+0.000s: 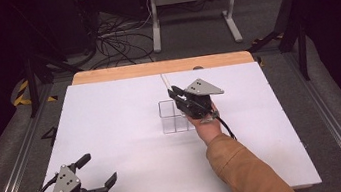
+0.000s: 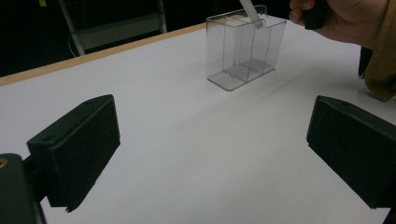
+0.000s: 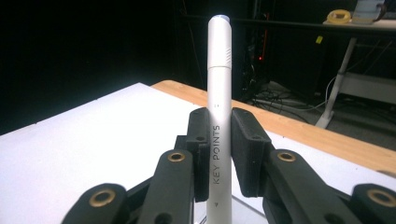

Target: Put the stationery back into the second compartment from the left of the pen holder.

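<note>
The right gripper has its two black padded jaws closed on a smooth white pen printed "KEY POINTS", and the hand holds it above the clear plastic holder in the middle of the white table. The pen's lower end is hidden behind the jaws, so I cannot tell which compartment it enters. The left gripper rests at the near left corner, jaws wide apart and empty

Pen upright above clear box, mid-table, toward far edge.
</note>
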The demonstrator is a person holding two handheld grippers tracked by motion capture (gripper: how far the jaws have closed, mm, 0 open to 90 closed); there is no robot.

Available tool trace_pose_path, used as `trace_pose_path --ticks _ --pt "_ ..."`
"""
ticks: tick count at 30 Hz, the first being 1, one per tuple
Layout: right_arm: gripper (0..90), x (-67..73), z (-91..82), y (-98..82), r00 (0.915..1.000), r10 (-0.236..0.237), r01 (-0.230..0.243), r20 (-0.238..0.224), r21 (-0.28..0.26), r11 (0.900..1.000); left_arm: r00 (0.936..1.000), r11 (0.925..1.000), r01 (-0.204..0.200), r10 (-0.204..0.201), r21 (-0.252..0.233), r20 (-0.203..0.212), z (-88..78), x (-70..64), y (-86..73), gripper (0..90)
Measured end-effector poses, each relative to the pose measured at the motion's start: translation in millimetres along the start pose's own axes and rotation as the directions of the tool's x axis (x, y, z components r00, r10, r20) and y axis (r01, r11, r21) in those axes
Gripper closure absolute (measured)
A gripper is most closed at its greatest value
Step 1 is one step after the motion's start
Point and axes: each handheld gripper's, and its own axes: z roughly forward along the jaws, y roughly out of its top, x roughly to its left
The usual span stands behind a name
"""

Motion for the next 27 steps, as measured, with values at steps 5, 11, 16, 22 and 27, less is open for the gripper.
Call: trace_pose_path --ticks 5,11,16,22,27 --pt "78.0 0.5 1.3 -5.7 1.0000 -0.009 0.009 0.001 0.019 1.000 1.0000 1.0000 -0.001 0.001 -0.002 0.001 0.1 -0.2 0.0 3.5" --pt "78.0 0.6 -0.3 -10.9 1.0000 -0.003 0.003 0.000 0.036 0.999 1.0000 1.0000 0.007 -0.007 -0.001 -0.001 -0.2 -0.6 -0.1 3.5" --pt "77.9 0.4 -3.3 -14.1 1.0000 0.001 -0.001 -0.002 0.047 0.999 1.0000 1.0000 -0.002 0.002 -0.002 -0.001 -0.2 -0.3 0.2 3.5" --pt "77.9 2.8 -5.3 -14.9 1.0000 -0.006 0.007 -0.004 0.050 0.999 1.0000 1.0000 -0.002 0.002 -0.001 -0.001 0.0 -0.5 0.3 3.5" --pt "72.8 2.5 -5.7 -14.5 0.9999 -0.013 0.013 -0.002 0.054 0.998 1.0000 1.0000 -0.002 0.002 -0.001 -0.002 -0.2 -0.4 0.2 3.5"
